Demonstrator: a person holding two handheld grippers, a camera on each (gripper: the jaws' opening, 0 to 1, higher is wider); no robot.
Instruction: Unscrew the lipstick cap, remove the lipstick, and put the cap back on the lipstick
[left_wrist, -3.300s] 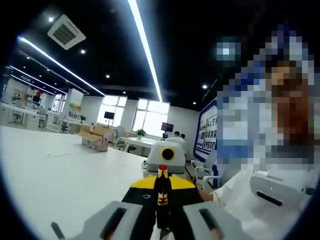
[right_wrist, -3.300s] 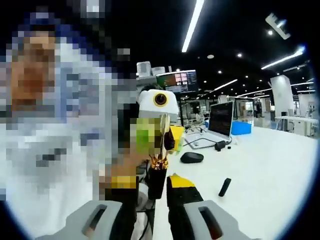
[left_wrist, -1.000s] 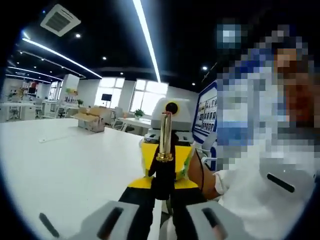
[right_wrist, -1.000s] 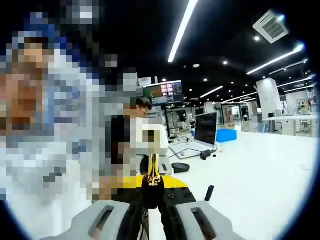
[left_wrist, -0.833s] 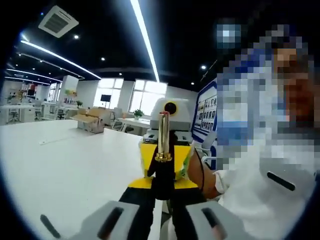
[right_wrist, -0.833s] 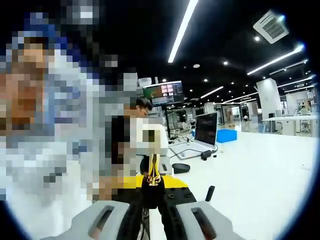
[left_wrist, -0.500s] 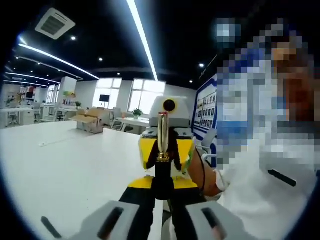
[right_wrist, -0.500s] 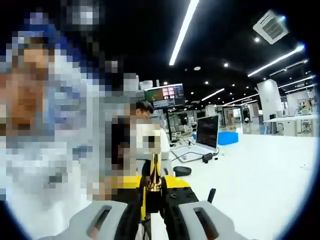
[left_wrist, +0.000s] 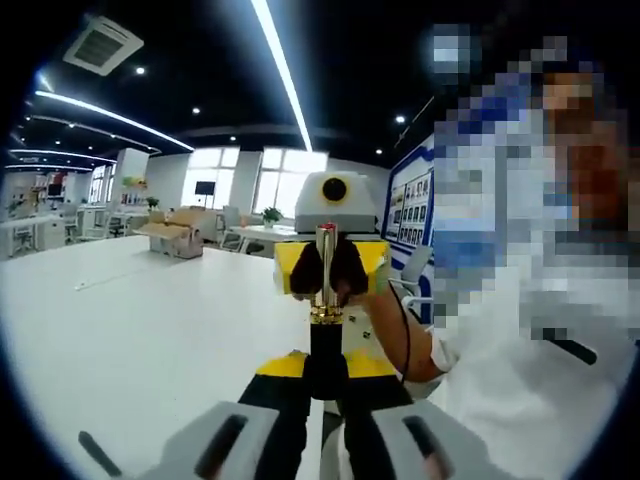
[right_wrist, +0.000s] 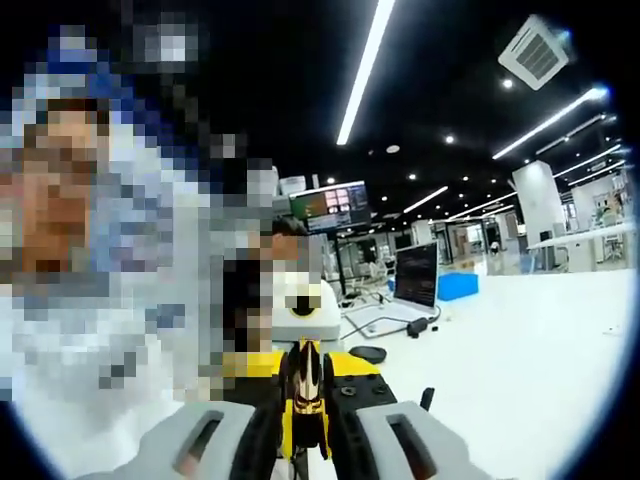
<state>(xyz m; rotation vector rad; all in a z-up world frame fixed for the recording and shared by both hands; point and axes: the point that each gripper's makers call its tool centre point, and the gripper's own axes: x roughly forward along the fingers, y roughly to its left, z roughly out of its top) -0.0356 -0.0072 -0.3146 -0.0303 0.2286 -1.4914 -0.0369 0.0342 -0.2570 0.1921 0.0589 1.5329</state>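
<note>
— Above the white table (left_wrist: 130, 350), what do we hold?
— Our left gripper (left_wrist: 322, 385) clamps the lipstick (left_wrist: 325, 300) upright by its black base. Our right gripper (left_wrist: 330, 270) has closed on its gold tube; half a second ago it stood just behind.

Gold lipstick (right_wrist: 309, 362) between closed jaws

One lipstick (left_wrist: 325, 290), two hand-held grippers (left_wrist: 322, 375), one laptop (right_wrist: 412, 285).
</note>
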